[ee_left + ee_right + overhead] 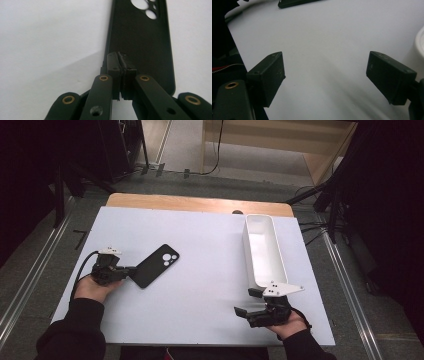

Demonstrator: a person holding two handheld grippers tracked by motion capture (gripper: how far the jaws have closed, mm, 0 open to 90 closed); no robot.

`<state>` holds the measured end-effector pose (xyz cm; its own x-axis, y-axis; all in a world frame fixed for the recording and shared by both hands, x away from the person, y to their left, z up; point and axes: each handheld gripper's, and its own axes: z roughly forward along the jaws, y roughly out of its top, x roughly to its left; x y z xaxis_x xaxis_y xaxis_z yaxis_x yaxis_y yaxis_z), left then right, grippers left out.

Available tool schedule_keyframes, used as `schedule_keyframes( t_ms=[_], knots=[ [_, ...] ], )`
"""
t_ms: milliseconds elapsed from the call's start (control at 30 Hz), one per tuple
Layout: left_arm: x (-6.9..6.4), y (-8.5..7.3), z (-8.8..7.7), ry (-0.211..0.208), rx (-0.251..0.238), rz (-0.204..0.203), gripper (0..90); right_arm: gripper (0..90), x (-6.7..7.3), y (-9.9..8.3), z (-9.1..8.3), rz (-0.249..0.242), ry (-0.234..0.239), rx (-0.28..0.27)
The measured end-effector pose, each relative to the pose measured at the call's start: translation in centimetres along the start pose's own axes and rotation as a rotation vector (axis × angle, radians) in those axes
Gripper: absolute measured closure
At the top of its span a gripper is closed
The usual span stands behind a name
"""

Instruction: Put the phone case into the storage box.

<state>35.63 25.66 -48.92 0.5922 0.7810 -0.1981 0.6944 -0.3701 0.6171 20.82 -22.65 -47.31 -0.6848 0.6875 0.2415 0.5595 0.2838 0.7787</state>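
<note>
A: Where is the phone case [155,265]?

B: On the white bench [200,285], my left claw [131,270] is clenched on its near edge. My right claw [244,303] is released, beside the white tray [263,251].

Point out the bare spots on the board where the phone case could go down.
The widest bare patch lies mid-board, between the case and the white bin. The far left corner beyond the case is bare too, as is the near strip between both hands. It is crowded on the right, where the open right gripper sits by the bin's near end.
</note>
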Motion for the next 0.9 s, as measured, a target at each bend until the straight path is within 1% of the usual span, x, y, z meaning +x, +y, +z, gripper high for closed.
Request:
schedule_keyframes(
  t_ms=[67,100,200,233,267,333,367,500,533,600,633,667,700,767,800,900],
  knots=[
    [0.1,0.0,0.0,-0.010,-0.003,-0.012,87.4,13.8,0.0,0.0,0.0,0.000,0.003,0.001],
    [0.1,0.0,0.0,-0.015,0.000,-0.011,86.3,13.8,0.0,0.0,0.0,-0.001,0.004,0.001],
    [-0.1,0.1,-0.3,-0.032,-0.035,-0.008,85.6,13.8,0.0,0.0,0.0,0.000,0.003,0.000],
    [-0.2,0.1,-0.4,-0.039,-0.051,-0.016,84.4,13.8,0.0,0.0,0.0,0.001,0.001,0.000],
    [-0.2,0.2,-0.6,-0.046,-0.057,-0.011,82.9,13.8,0.0,0.0,0.0,0.001,0.001,0.000],
    [-0.3,0.2,-0.9,-0.055,-0.071,-0.017,79.7,13.8,0.0,0.0,0.0,0.001,0.001,0.000],
    [-0.4,0.2,-1.0,-0.071,-0.075,-0.007,78.1,13.8,0.0,0.0,0.0,0.002,0.001,0.000],
    [-1.2,0.4,-1.7,-0.121,-0.097,-0.006,69.6,13.8,0.0,0.0,0.0,0.002,0.000,0.000],
    [-1.4,0.4,-1.8,-0.140,-0.102,-0.005,67.1,13.8,0.0,0.0,0.0,0.002,-0.001,-0.001],
    [-1.7,0.5,-2.0,-0.168,-0.109,-0.016,62.2,13.8,0.0,0.0,0.0,0.002,-0.001,-0.001],
    [-1.9,0.5,-2.2,-0.175,-0.112,-0.018,58.4,13.8,0.0,0.0,0.0,0.002,-0.001,-0.001],
    [-2.1,0.5,-2.4,-0.184,-0.117,-0.011,55.2,13.8,0.0,0.0,0.0,0.001,-0.001,-0.001],
    [-2.3,0.5,-2.7,-0.198,-0.134,-0.017,53.0,13.8,0.0,0.0,0.0,0.002,-0.001,-0.001],
    [-2.8,0.5,-3.1,-0.212,-0.162,0.003,49.1,13.8,0.0,0.0,0.0,0.002,-0.002,-0.001],
    [-3.0,0.5,-3.3,-0.221,-0.170,0.012,47.3,13.8,0.0,0.0,0.0,0.003,-0.002,-0.001],
    [-3.8,0.5,-3.5,-0.231,-0.185,0.038,41.1,13.8,0.0,0.0,0.0,0.001,-0.002,0.000]
  ],
)
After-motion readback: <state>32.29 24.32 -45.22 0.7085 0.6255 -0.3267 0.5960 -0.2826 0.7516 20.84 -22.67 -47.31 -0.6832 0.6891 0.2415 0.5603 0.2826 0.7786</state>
